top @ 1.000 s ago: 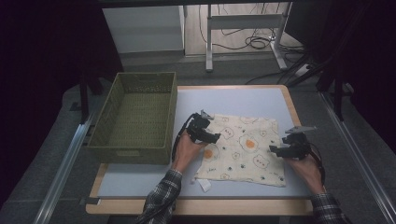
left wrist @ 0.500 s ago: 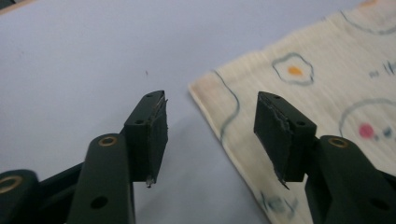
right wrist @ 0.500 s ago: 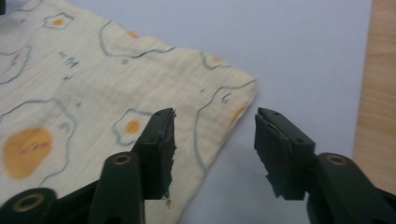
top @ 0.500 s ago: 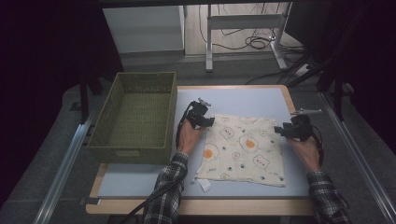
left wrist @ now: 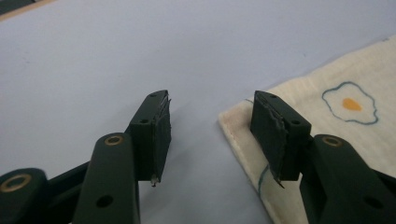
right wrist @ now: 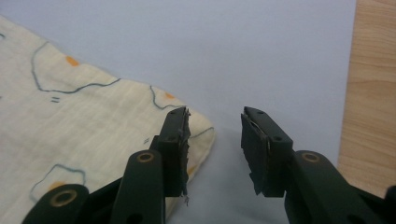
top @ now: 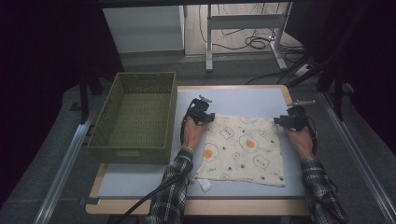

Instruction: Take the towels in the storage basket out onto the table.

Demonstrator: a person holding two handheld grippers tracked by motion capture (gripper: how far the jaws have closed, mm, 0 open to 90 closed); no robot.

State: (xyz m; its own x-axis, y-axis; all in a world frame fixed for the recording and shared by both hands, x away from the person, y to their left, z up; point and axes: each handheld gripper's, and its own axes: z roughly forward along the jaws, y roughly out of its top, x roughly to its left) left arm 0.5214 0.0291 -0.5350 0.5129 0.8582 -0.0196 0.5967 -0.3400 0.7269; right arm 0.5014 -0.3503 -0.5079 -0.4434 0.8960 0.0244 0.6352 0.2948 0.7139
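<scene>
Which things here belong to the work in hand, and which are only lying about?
In the work:
- cloth
- left claw, at the cloth's far left corner
- right claw, at its far right corner

Lying about:
- basket, beside the cloth
- white scrap, near the cloth's near left corner

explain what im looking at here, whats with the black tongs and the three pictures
A person sits at a table and holds a hand tool in each hand; each ends in a two-jaw claw. The high view looks down from above: left claw, right claw. The other two pictures come from small cameras riding on each claw, looking along its black jaws.

On the table lie a cream cloth printed with fried eggs and bears, and an empty green basket to its left. Each claw is at a far corner of the cloth. Both have just been closing, but neither grips yet: the left claw straddles the cloth's edge, and the right claw has one jaw over the corner.
</scene>
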